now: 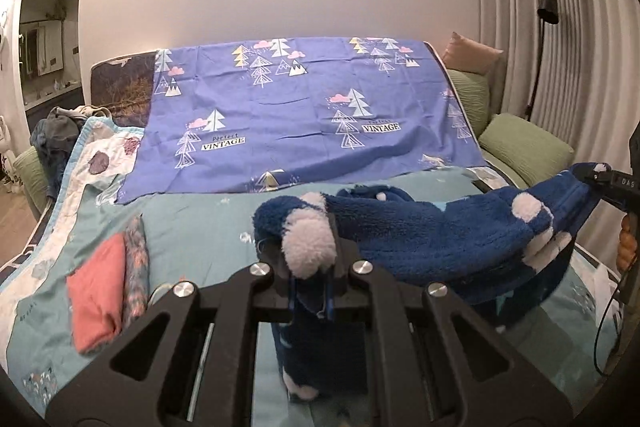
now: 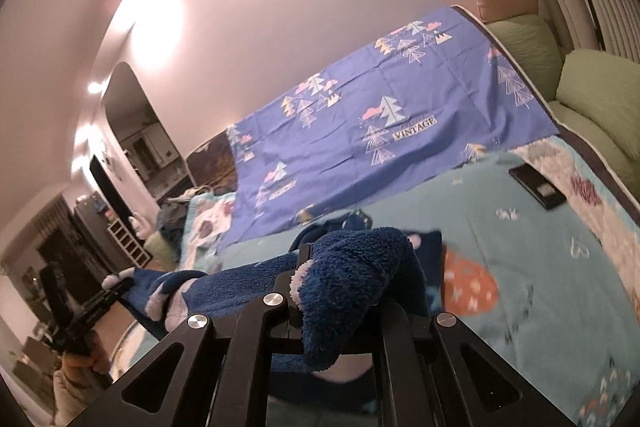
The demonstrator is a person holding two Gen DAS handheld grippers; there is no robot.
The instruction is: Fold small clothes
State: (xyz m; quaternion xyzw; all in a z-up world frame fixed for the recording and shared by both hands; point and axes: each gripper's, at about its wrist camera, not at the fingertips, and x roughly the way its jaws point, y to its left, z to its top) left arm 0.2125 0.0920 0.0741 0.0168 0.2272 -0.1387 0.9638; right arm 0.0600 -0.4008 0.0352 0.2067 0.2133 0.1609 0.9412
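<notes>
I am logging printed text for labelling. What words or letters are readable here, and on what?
"Perfect VINTAGE": purple tree-print sheet, printed twice in the left wrist view.
"DAS": side of the right gripper, cut off at the picture's edge.
Phone on the bed: its label is too blurred to read.

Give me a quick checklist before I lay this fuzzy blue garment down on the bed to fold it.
1. Left gripper clamped on the blue fleece garment: ok.
2. Right gripper clamped on its other end: ok.
3. Garment stretched between the two grippers, lifted off the teal bedspread: ok, though it sags in the middle.
4. Landing spot free of the folded pink and patterned clothes: ok, they lie off to the left.
5. Dark phone-like object out of the way: ok, far right edge.
6. Garment smooth, not twisted: cannot tell.
</notes>
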